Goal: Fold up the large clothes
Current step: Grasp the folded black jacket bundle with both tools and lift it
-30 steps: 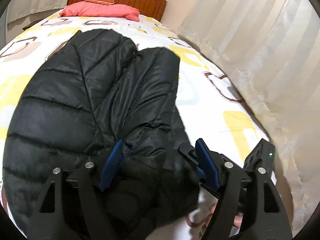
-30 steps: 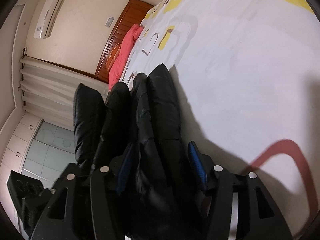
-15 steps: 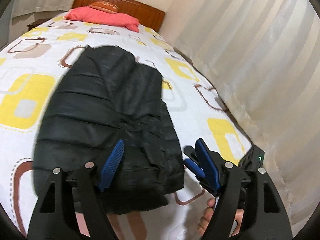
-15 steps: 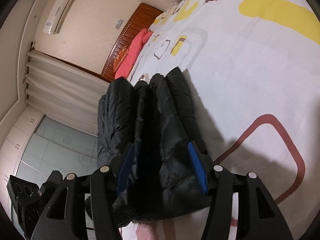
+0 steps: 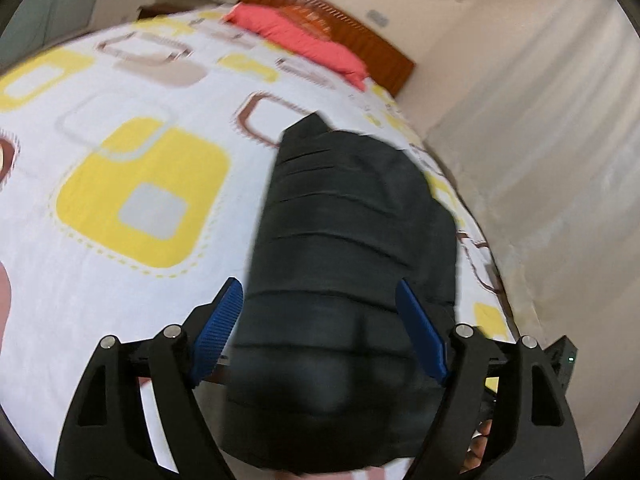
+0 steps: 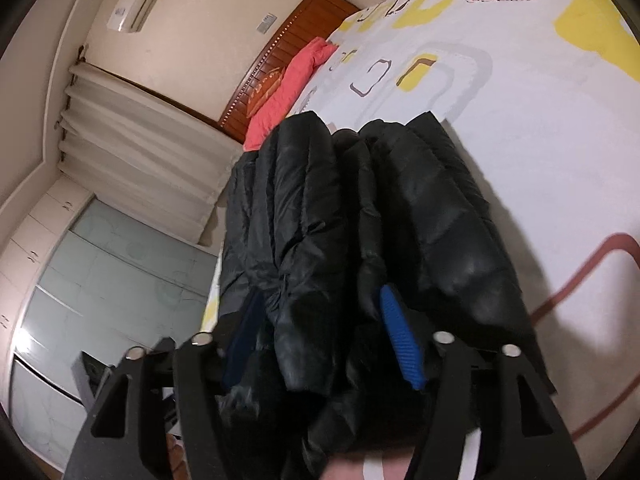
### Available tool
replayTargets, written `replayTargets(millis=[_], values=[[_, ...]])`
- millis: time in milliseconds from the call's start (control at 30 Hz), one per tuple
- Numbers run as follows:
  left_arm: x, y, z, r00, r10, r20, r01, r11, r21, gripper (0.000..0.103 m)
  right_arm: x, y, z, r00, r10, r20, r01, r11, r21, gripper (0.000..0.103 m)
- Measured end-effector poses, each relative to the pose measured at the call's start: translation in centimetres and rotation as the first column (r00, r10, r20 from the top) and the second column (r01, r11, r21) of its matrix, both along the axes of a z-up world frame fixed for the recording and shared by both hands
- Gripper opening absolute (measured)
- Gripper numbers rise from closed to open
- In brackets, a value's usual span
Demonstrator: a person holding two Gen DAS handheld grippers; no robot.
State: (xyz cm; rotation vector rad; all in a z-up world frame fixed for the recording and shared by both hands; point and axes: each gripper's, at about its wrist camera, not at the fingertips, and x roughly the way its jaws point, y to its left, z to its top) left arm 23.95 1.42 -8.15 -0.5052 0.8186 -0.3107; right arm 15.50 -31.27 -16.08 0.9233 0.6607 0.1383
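One black puffy jacket lies folded on the bed, its near end between both sets of tongs. The left tongs are opening wide, pads off it. The right tongs are opening too; jacket folds bulge between them. A second ago the jacket lay wider. Its cloth is shiny and ridged.

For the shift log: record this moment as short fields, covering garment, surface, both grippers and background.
garment: black quilted puffer jacket, folded into a narrow bundle
surface: white bedsheet with yellow and brown squares
left hand-held gripper: jaws opening, jacket between the blue pads, not pressed
right hand-held gripper: jaws opening, jacket folds between the pads
background: coral pillow, wooden headboard, cream curtain
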Motion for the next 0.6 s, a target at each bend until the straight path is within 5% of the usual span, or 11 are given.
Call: replayTargets(millis=[200,367,500,600], values=[[1.7,2.3,-3.8,0.996,0.015,-0.093,-0.022,0.997,-0.069,0.078,2.8,0.1,-1.3,0.999,0.001,-0.048,-0.001,1.0,0.003,0.066],[1.9,2.0,-4.7,0.997,-0.015,-0.074,0.008,0.995,-0.097,0.082,4.0,0.3,-2.2,0.997,0.026,-0.068,-0.027,1.0,-0.002,0.065],[2.0,1.7,-5.3,0.997,-0.034,-0.069,0.025,0.991,-0.13,0.083,4.8,0.6,-2.6,0.994,0.06,-0.086,-0.061,0.998,-0.013,0.034],[2.0,1.7,-5.2,0.996,-0.032,-0.08,0.019,0.986,-0.163,0.083,4.5,0.5,-1.8,0.996,0.06,-0.058,-0.062,0.998,-0.027,0.023]])
